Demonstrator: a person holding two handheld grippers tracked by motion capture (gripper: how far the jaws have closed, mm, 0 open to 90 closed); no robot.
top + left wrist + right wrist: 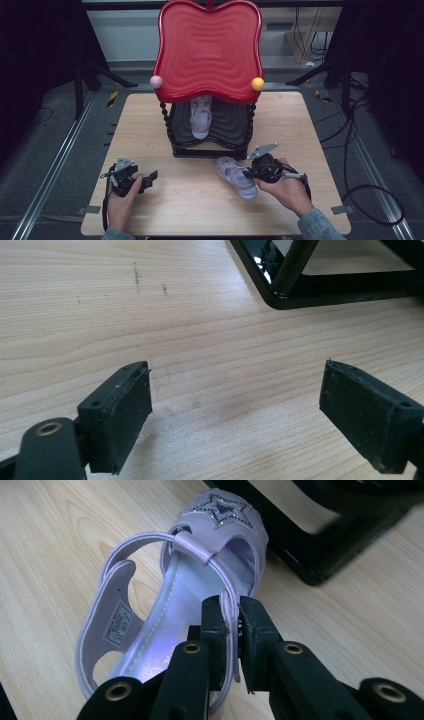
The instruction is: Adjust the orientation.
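While the left tongs (151,176) hover wide apart over the pale wooden tabletop (165,145), the right tongs (234,630) pinch the lilac star-trimmed sandal's (200,580) side edge, near the black-and-red two-tier shelf (210,47).
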